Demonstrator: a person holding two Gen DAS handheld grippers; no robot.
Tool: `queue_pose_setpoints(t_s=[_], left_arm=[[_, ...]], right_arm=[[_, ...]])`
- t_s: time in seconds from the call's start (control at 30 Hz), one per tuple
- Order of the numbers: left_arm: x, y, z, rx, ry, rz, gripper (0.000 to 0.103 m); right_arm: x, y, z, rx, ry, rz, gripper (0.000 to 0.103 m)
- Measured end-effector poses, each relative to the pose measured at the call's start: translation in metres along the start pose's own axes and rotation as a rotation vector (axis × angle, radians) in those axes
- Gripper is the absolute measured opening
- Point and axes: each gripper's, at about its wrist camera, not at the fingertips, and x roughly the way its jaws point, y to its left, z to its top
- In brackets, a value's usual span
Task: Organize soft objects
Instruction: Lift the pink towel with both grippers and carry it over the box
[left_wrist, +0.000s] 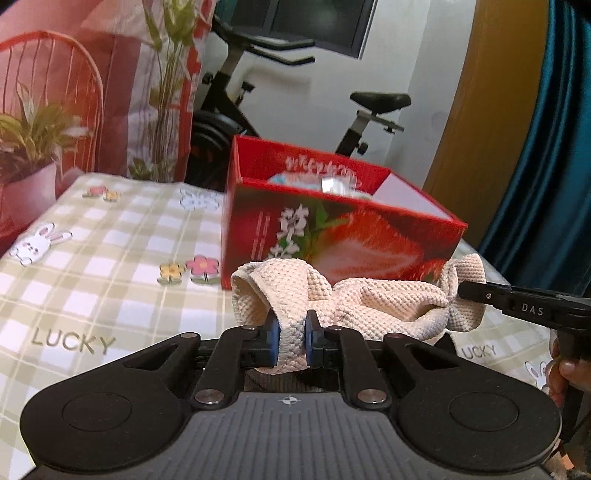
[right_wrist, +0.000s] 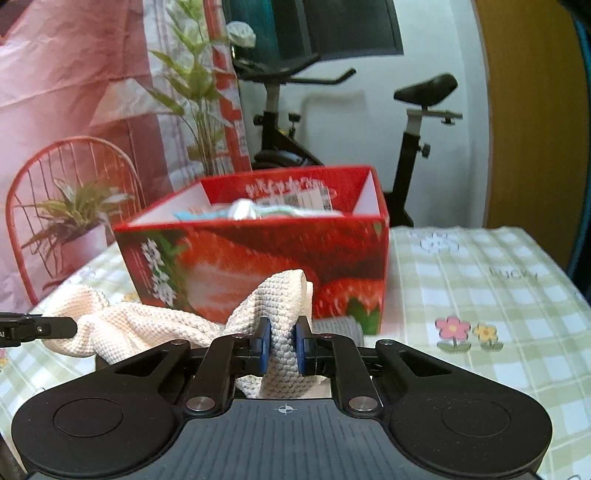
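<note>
Each hand-held gripper — left (left_wrist: 290, 341), right (right_wrist: 282, 345) — is clamped on the cream towel (left_wrist: 388, 301) before the red box (left_wrist: 332, 236).

The left claw (left_wrist: 289, 341) points down a little, and its blue pads (left_wrist: 272, 341) are squeezed tight on a fold of the cream knitted cloth (left_wrist: 388, 301). The right claw (right_wrist: 281, 343) tips down the same way and pinches the cloth's other end. A person's fingers (left_wrist: 567, 373) show under the right claw's handle.
</note>
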Motion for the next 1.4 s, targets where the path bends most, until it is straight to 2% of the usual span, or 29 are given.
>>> queue_pose_setpoints(t_s=[0.27, 0.47, 0.7, 0.83, 1.03, 1.4], left_arm=[[-0.016, -0.003, 0.02, 0.016, -0.068, -0.007, 0.014], [-0.018, -0.004, 0.061, 0.041, -0.128, -0.018, 0.014], [0.008, -0.012, 0.119, 0.094, -0.176, -0.009, 0.014], [0.033, -0.018, 0.14, 0.125, -0.186, 0.004, 0.014], [0.078, -0.02, 0.161, 0.121, -0.156, 0.019, 0.014], [0.154, 0.0, 0.19, 0.126, -0.028, -0.001, 0.014]], right_arm=[[-0.016, 0.009, 0.021, -0.036, -0.049, 0.011, 0.012], [-0.015, 0.008, 0.06, -0.074, -0.091, 0.026, 0.012], [0.012, -0.007, 0.113, -0.126, -0.123, 0.013, 0.012], [0.035, -0.017, 0.138, -0.166, -0.125, -0.018, 0.012], [0.075, -0.027, 0.157, -0.242, -0.083, -0.058, 0.012], [0.157, -0.039, 0.174, -0.304, 0.037, -0.096, 0.012]])
